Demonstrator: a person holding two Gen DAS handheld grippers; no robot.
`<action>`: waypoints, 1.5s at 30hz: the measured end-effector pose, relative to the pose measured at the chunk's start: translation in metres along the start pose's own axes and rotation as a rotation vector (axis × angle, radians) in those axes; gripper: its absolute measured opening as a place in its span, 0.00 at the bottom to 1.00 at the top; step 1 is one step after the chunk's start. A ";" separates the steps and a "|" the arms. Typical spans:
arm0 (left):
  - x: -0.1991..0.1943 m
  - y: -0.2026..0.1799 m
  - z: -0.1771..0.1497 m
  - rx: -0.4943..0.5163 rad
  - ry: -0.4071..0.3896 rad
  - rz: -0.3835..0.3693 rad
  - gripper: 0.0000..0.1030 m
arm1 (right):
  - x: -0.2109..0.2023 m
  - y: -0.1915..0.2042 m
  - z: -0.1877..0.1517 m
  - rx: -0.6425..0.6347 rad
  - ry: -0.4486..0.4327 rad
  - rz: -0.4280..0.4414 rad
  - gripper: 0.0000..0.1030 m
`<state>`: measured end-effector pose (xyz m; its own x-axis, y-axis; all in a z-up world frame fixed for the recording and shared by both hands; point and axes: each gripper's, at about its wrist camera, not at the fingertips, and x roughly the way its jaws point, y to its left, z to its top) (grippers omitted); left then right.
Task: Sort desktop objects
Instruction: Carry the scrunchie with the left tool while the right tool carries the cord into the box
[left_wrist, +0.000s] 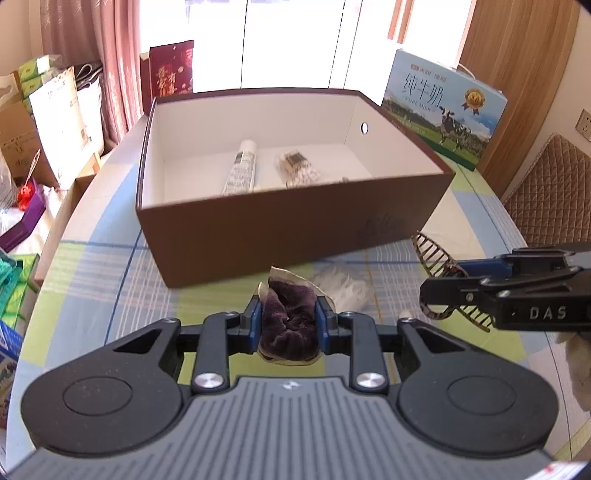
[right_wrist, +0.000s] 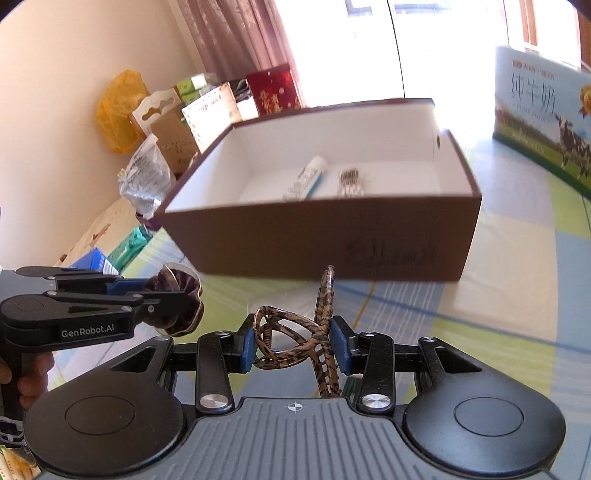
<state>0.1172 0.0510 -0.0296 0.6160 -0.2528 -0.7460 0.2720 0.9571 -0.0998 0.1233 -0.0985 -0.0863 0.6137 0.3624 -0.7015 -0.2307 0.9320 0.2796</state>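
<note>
My left gripper (left_wrist: 289, 323) is shut on a dark purple velvet scrunchie (left_wrist: 286, 328) with a paper tag, held above the table in front of the brown box (left_wrist: 295, 229). The same scrunchie (right_wrist: 177, 302) shows at the left of the right wrist view. My right gripper (right_wrist: 293, 345) is shut on a tortoiseshell hair claw clip (right_wrist: 291, 339); that clip (left_wrist: 439, 266) juts out beside the box's near right corner. The open brown box (right_wrist: 332, 240) holds a white tube (left_wrist: 242, 168) and a small clear packet (left_wrist: 295, 168). A white crumpled item (left_wrist: 343, 286) lies on the cloth.
A checked green and blue tablecloth (left_wrist: 110, 266) covers the table. A blue milk carton case (left_wrist: 443, 107) stands behind the box on the right. Bags and cartons (left_wrist: 48, 122) crowd the left side beyond the table edge. A quilted chair back (left_wrist: 554, 184) is at the right.
</note>
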 end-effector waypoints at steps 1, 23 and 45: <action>0.000 0.000 0.003 0.002 -0.004 -0.001 0.23 | -0.001 -0.001 0.004 -0.003 -0.008 0.001 0.37; 0.044 0.040 0.133 0.067 -0.092 0.072 0.24 | 0.040 -0.031 0.134 -0.049 -0.112 0.013 0.37; 0.204 0.091 0.178 0.047 0.180 0.136 0.24 | 0.176 -0.100 0.189 0.024 0.099 -0.120 0.37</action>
<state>0.3986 0.0612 -0.0737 0.5082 -0.0886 -0.8566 0.2320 0.9720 0.0372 0.3969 -0.1301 -0.1142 0.5582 0.2488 -0.7915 -0.1410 0.9686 0.2049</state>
